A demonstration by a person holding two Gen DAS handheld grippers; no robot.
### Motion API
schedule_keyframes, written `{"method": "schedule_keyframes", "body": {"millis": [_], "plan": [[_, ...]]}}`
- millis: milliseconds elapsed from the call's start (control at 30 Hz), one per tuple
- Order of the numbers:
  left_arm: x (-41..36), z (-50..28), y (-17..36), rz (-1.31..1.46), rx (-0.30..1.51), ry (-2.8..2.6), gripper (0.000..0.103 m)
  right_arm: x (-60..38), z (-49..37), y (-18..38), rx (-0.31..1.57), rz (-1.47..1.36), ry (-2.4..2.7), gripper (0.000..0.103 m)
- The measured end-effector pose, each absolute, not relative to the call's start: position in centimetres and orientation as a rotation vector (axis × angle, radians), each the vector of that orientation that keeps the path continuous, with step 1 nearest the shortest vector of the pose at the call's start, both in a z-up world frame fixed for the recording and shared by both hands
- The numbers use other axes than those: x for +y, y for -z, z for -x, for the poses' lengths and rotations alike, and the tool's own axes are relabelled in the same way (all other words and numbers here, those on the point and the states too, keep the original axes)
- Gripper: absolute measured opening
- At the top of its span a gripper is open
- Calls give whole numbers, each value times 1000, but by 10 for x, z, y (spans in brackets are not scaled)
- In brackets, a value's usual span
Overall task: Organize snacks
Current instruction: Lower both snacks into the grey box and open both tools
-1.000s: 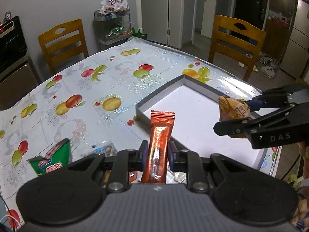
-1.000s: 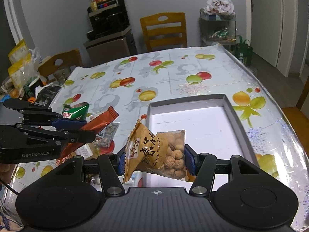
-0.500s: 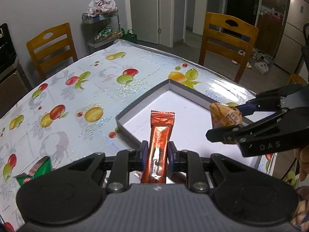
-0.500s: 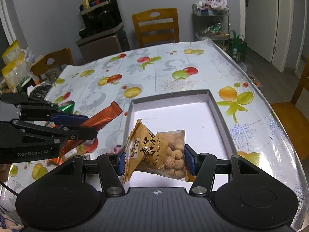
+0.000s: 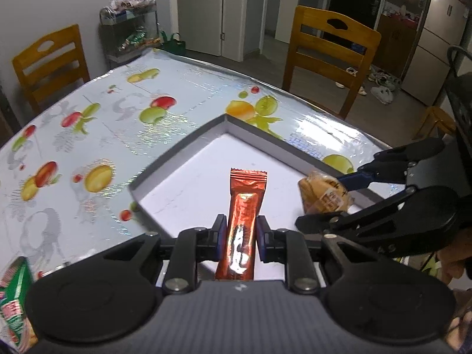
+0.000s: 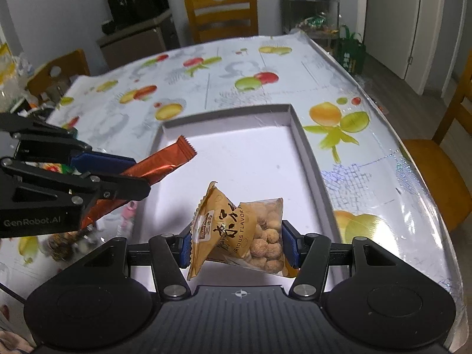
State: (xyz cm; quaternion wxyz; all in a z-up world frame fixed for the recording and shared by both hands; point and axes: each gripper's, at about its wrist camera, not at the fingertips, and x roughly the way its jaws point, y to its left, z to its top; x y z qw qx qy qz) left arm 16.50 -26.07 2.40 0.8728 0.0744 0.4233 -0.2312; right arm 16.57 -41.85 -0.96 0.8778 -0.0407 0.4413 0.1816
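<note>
My left gripper [image 5: 238,237] is shut on a long orange-red foil snack bar [image 5: 243,215] and holds it above the near left part of a shallow grey tray [image 5: 177,159] with a white floor. My right gripper [image 6: 237,249] is shut on a yellow bag of coated peanuts [image 6: 239,230] and holds it above the tray's [image 6: 309,159] near end. In the right wrist view the left gripper [image 6: 138,178] comes in from the left with the bar [image 6: 160,165] reaching over the tray's left wall. In the left wrist view the right gripper [image 5: 321,203] holds the bag [image 5: 323,196] at the right.
The table [image 6: 224,70] has a fruit-print cloth. A green snack packet [image 5: 14,303] lies at its near left, with several loose snacks [image 6: 63,243] left of the tray. Wooden chairs [image 5: 330,56] stand around the table, and a shelf rack [image 5: 129,35] stands behind it.
Both grippers have moved forward over the tray with their snacks still held. The bar's tip now reaches over the tray's white floor. The green packet has slid toward the left edge of view.
</note>
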Motion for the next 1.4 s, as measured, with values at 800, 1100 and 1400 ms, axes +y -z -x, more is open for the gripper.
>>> {"method": "schedule_keyframes", "body": {"millis": [800, 1100, 1400], "plan": [[-295, -205, 19, -133, 991, 521, 17, -428, -184, 35, 1014, 156, -394, 58], [-299, -207, 34, -146, 1033, 544, 17, -430, -182, 40, 1042, 155, -382, 58], [-303, -208, 43, -160, 1050, 556, 20, -431, -179, 40, 1053, 151, -367, 59]]}}
